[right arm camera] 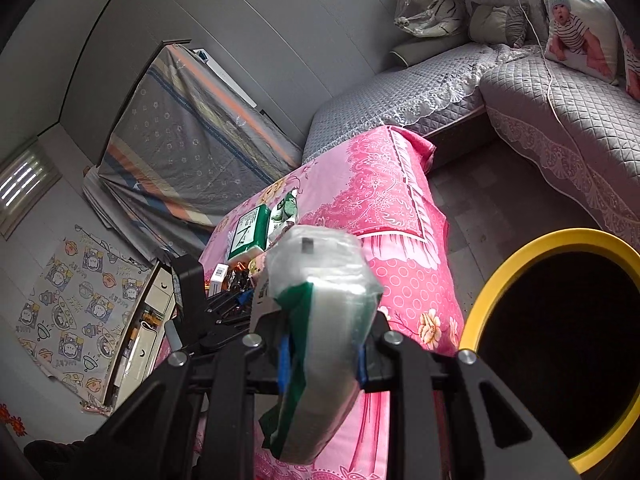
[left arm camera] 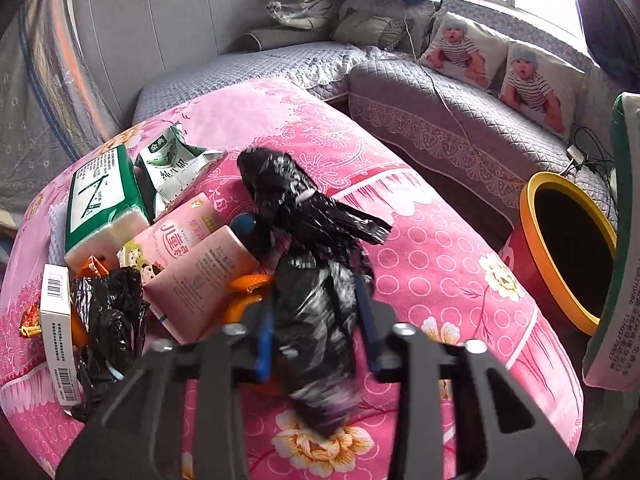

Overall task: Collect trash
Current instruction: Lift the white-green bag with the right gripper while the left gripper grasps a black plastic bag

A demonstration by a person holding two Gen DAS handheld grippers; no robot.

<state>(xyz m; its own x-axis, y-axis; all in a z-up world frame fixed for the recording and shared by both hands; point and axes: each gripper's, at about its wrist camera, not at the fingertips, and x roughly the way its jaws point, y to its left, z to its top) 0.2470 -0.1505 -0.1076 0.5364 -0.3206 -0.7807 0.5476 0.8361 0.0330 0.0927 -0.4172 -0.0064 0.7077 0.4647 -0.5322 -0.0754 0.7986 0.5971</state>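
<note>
My left gripper is shut on a crumpled black plastic bag just above the pink-covered table. A second black bag lies beyond it. My right gripper is shut on a green-and-white tissue pack, held beside the red bin with a yellow rim. The bin also shows in the left wrist view, off the table's right edge, with the held pack at the frame's right edge.
On the table's left lie a green tissue pack, a milk carton, pink packets, orange peel, a white box and another black bag. A grey quilted sofa stands behind.
</note>
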